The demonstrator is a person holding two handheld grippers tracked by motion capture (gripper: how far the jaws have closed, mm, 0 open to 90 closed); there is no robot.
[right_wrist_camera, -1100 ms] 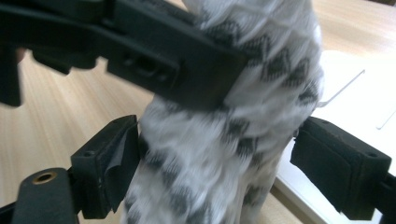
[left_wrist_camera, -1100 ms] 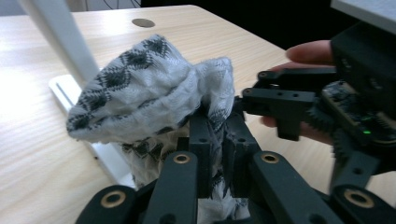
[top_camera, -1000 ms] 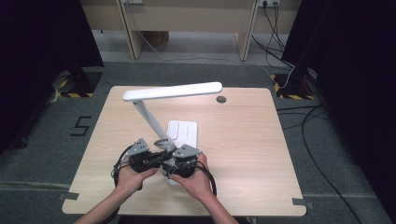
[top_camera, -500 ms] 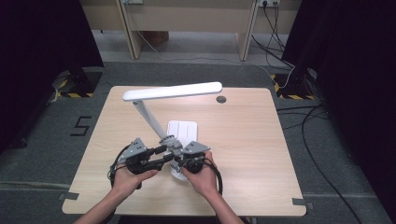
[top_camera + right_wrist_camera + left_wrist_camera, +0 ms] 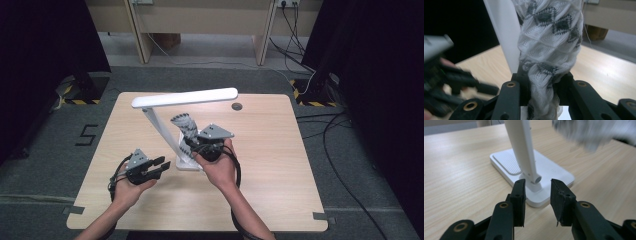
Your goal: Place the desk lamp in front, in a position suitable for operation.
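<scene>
A twisted white-and-grey knitted cloth [image 5: 184, 125] [image 5: 549, 40] stands upright in the air, and my right gripper [image 5: 196, 145] [image 5: 541, 82] is shut on its lower end. Those jaws have just been opening a little, with the cloth still pinched between them. It hangs above the base [image 5: 187, 162] of a white desk lamp, beside the slanted lamp arm [image 5: 501, 32]. My left gripper [image 5: 161, 166] [image 5: 537, 195] sits low at the left of the base [image 5: 549, 173]. It is open, its jaws have just been closing, and nothing lies between them.
The lamp's long white head [image 5: 185, 98] reaches across the middle of the wooden table [image 5: 280, 165], above both hands. A small round cable hole [image 5: 236, 106] lies at the back. Dark floor and cables surround the table.
My right hand has risen from the table with the cloth, which now stands above the lamp base. My left gripper has let go of it and drawn back to the left.
</scene>
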